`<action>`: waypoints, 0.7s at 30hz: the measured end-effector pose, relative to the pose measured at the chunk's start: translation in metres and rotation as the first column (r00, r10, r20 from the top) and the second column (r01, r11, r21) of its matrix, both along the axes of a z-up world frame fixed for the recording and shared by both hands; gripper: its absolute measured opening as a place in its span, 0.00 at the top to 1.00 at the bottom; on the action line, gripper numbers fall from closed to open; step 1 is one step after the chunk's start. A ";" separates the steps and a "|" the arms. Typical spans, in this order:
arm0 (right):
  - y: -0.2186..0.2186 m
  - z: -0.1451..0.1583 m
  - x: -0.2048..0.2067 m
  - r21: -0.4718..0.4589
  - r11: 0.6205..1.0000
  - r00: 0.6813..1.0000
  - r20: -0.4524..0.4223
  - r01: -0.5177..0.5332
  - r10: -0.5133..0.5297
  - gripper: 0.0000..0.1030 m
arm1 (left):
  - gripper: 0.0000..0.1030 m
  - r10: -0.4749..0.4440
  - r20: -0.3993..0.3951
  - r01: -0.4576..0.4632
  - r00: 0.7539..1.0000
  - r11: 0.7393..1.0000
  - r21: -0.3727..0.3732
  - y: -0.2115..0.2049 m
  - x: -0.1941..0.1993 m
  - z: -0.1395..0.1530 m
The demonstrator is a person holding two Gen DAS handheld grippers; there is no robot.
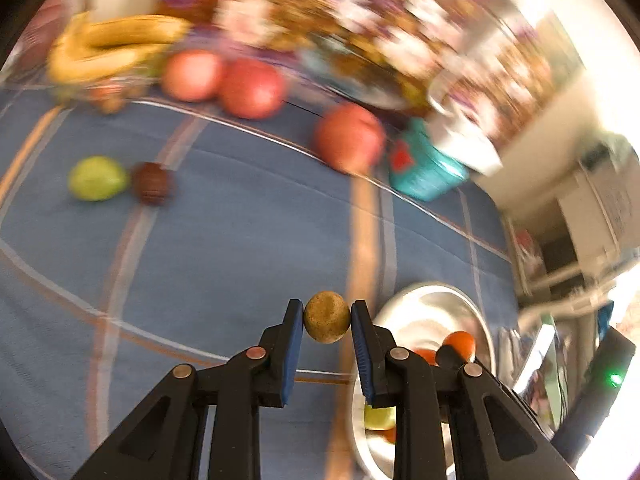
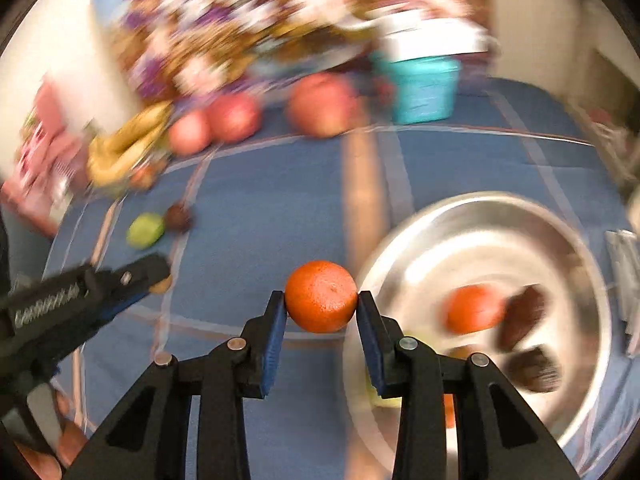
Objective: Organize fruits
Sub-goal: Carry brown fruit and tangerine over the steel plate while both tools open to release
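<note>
My left gripper (image 1: 327,316) is shut on a small round brown fruit (image 1: 327,317) and holds it above the blue cloth, left of the steel bowl (image 1: 424,312). My right gripper (image 2: 321,298) is shut on an orange (image 2: 321,296), just left of the steel bowl (image 2: 480,220). The bowl holds an orange (image 2: 474,309), two dark brown fruits (image 2: 524,318) and a green piece. The left gripper also shows in the right wrist view (image 2: 160,276). A green fruit (image 1: 97,178) and a dark brown fruit (image 1: 152,183) lie on the cloth at the left.
At the back lie bananas (image 1: 116,46), three red apples (image 1: 252,88) and a teal container (image 1: 424,172) against a flowered fabric. The blue striped cloth (image 1: 240,240) covers the surface. Furniture stands at the right (image 1: 600,200).
</note>
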State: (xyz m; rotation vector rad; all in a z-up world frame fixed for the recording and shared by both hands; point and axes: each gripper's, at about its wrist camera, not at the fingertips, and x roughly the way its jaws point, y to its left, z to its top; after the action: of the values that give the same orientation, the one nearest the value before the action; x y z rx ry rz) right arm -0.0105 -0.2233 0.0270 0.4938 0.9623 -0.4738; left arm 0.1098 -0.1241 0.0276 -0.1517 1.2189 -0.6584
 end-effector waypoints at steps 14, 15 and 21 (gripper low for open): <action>-0.098 -0.028 -0.064 0.059 0.963 0.964 -0.054 0.265 -0.262 0.63 | 0.73 -0.169 0.001 0.168 0.986 0.982 0.086 -0.073 -0.038 -0.031; -0.098 -0.027 -0.066 0.066 0.962 0.963 -0.052 0.266 -0.263 0.63 | 0.73 -0.169 0.000 0.168 0.986 0.982 0.087 -0.072 -0.038 -0.031; -0.098 -0.025 -0.067 0.072 0.961 0.963 -0.052 0.269 -0.265 0.52 | 0.72 -0.170 -0.012 0.171 0.985 0.981 0.096 -0.069 -0.040 -0.031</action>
State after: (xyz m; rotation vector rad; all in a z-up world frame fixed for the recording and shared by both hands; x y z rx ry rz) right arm -0.0772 -0.3217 0.0016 0.6923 0.9615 -0.6937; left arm 0.0700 -0.1927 -0.0037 0.0332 1.2739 -0.7464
